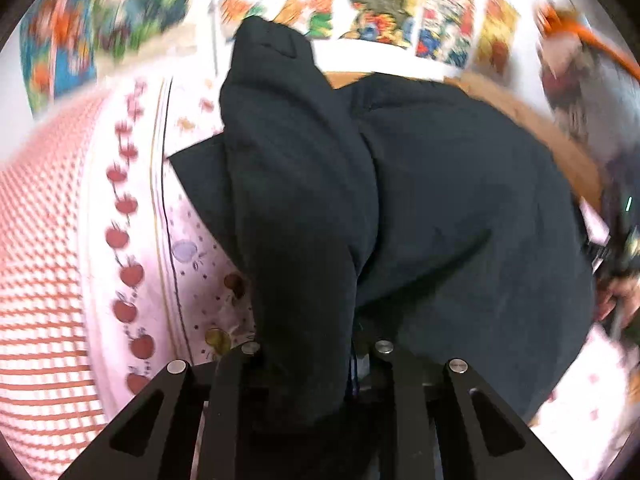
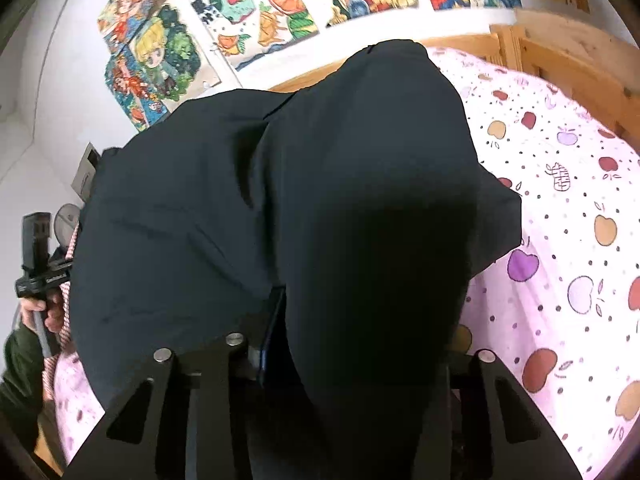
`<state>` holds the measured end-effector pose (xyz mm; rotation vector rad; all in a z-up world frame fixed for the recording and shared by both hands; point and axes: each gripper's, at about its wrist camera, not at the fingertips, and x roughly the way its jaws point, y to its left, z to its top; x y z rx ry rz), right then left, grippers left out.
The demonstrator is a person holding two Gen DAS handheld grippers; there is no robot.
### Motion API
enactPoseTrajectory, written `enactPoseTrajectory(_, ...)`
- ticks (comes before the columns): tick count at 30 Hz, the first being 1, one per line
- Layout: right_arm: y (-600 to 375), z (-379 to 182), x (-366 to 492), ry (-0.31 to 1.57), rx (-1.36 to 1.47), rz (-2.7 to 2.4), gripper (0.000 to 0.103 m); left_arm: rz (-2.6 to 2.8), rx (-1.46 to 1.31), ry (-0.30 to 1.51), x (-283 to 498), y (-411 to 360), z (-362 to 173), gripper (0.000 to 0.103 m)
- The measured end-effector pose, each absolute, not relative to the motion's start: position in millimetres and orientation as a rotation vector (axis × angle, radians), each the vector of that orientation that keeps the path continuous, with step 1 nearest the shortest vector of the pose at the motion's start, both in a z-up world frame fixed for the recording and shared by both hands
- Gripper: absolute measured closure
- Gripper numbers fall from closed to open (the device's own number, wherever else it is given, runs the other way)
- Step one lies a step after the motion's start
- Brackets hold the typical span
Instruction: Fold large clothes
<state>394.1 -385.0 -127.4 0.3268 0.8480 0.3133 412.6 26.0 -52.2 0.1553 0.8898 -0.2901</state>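
Garment (image 1: 420,208): dark, large; one fold rises from between the left jaws, the rest spreads ahead and to their right over the bed.
Left gripper (image 1: 312,360): jaws narrow, closed on a bunched fold of the garment; cloth drapes over the fingers and hides the tips.
Right gripper (image 2: 360,360): jaws partly closed, a thick hump of the garment between them; the cloth covers the right finger, so pad contact is not visible, but the fold stands up from the jaws as if pinched.
Garment, right view (image 2: 248,208): fills the space ahead of the jaws, spilling to their left.
Bed (image 2: 560,208): pink sheet with an apple print, to the right of the right jaws and under the garment.
Checked cloth (image 1: 44,280): red and white, far left of the left jaws, blurred.
Bed frame (image 2: 560,56): pale wood, beyond the garment.
Posters (image 2: 280,12): bright cartoon sheets on the wall past the bed.
Hand (image 2: 42,312): grips the other handle, well left of the right jaws.
Sleeve (image 2: 20,372): dark green, below that hand.
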Motion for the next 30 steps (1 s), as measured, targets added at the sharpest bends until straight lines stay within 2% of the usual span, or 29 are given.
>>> enactPoseTrajectory(3,-385.1,-122.8,389.2,0.816,0.329,0.290,0.076,-0.239,0.194,0.883,408.8,16.8,-48.8,0.087)
enactPoseTrajectory(6,-385.9,-108.4,387.2,0.792,0.319,0.264,0.083,-0.243,0.097,0.929,420.7,28.6,-39.2,0.089)
enactPoseTrajectory(10,-382.8,-77.5,387.3,0.773,0.297,0.272,0.086,-0.303,-0.090,0.958,427.2,63.0,-14.1,0.090)
enactPoseTrajectory(21,-352.2,12.0,350.8,0.646,0.245,0.358,0.088,-0.275,-0.072,0.864,368.7,85.4,50.7,0.090)
enactPoseTrajectory(26,-340.5,29.7,331.1,0.629,0.212,0.381,0.088,-0.258,-0.089,0.865,349.6,91.9,52.5,0.090)
enactPoseTrajectory(30,-333.6,30.3,315.7,0.657,0.190,0.391,0.088,-0.260,-0.107,0.906,337.8,98.0,31.8,0.090)
